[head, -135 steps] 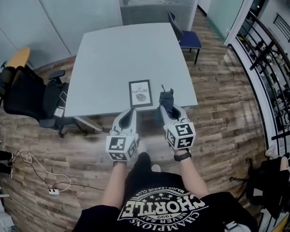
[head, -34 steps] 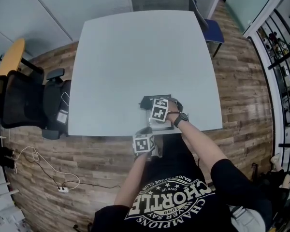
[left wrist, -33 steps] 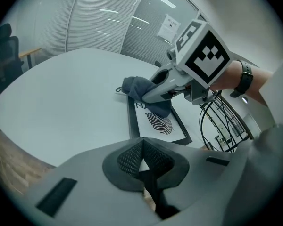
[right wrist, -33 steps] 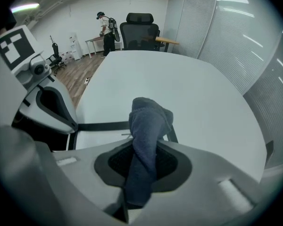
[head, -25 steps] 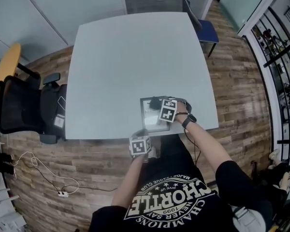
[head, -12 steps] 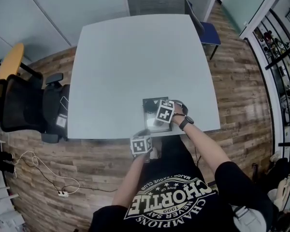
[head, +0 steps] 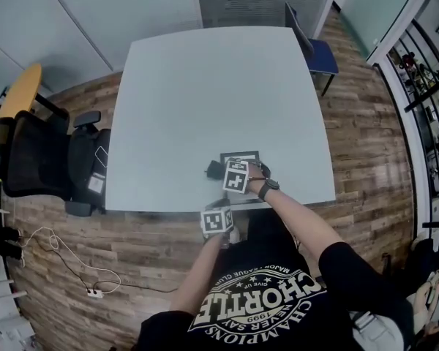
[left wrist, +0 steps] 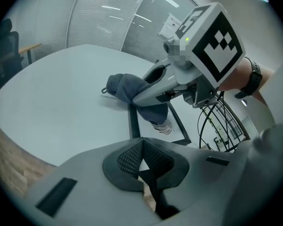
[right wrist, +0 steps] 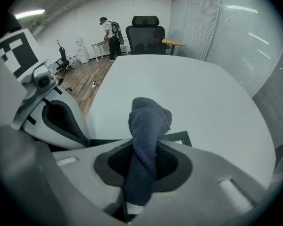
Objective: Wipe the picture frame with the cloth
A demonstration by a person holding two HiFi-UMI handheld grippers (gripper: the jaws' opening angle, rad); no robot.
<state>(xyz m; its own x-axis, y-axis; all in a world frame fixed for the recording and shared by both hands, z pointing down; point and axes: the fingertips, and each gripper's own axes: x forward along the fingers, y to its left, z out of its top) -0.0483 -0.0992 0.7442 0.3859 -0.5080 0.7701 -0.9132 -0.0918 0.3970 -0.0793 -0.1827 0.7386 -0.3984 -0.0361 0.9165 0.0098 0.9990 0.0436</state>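
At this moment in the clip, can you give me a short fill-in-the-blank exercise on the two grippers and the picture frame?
1. The right gripper has its jaws shut on a dark ___.
2. The left gripper has its jaws together with ___ between them.
3. The picture frame lies ___ on the table, near the edge closest to the person.

Missing words: cloth; nothing; flat.

A pale grey square table (head: pixel 205 86) stands on a wood-plank floor (head: pixel 358 123). A dark-rimmed picture frame (head: pixel 241 155) lies flat close to the table's near edge, right of its middle; a dark blue cloth (head: pixel 214 170) bunches by that same edge
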